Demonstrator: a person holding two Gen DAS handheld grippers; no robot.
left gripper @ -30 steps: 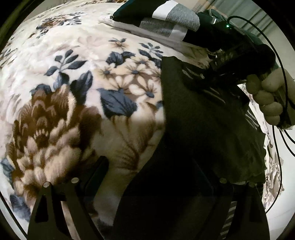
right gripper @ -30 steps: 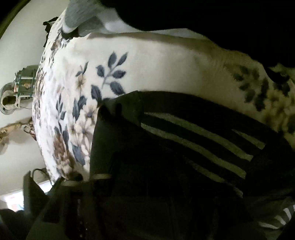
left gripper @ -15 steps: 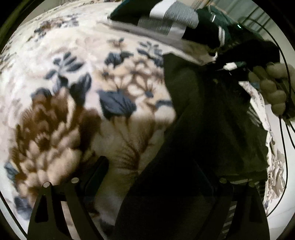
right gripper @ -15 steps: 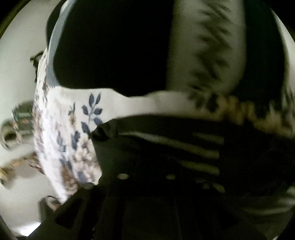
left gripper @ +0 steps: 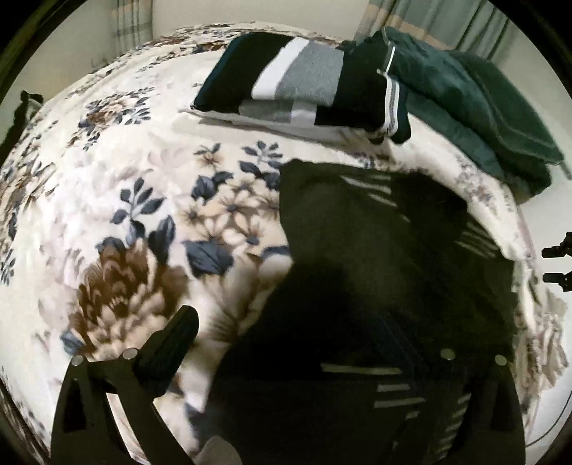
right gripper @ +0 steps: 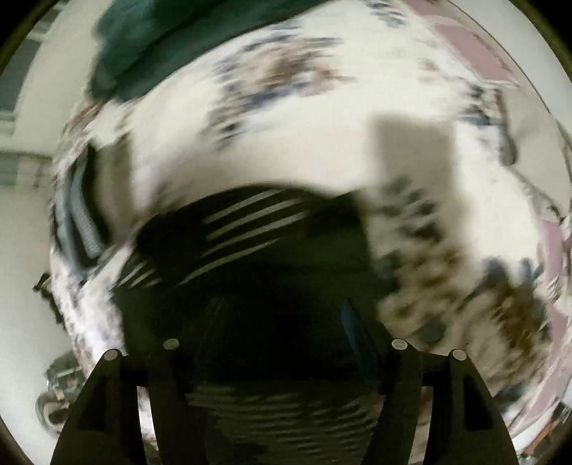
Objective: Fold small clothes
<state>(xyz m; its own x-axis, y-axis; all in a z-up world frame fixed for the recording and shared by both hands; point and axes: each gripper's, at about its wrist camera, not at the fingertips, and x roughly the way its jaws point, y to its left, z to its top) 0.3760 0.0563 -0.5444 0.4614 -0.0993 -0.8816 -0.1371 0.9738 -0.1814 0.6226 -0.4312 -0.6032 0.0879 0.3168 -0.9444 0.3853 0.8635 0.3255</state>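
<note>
While the left wrist view is sharp, the right wrist view is heavily motion-blurred, so fine detail comes from the left only. Dark garment (left gripper: 375, 257) with thin pale stripes lies spread on the floral blanket (left gripper: 118, 221), its far corner squared off near the blanket's blue flower print; same garment (right gripper: 257, 243) shows in the right view as a dark shape with a band of pale stripes, lying on the blanket (right gripper: 286, 143). Left gripper (left gripper: 314, 339): fingers set wide apart, left finger (left gripper: 168, 343) over bare blanket, right finger dark against the garment and hard to outline; nothing seen between them but cloth lying underneath, so jaws read as spread, not pinching. Right gripper (right gripper: 282, 357): both fingers visible at bottom of frame, well apart, dark cloth filling the gap between them; whether the cloth is touched cannot be told from the blur, but the jaws stand spread. Beyond the garment, at the far side of the bed, sits a folded stack (left gripper: 296, 89) of black, white and grey pieces, edges aligned, resting on the blanket. Just beside it to the right lies a dark green cloth (left gripper: 475, 100), loosely bunched, one edge overlapping the stack; the same green mass (right gripper: 143, 53) appears blurred at the top left of the right view. Curtains (left gripper: 447, 21) hang behind the bed.
</note>
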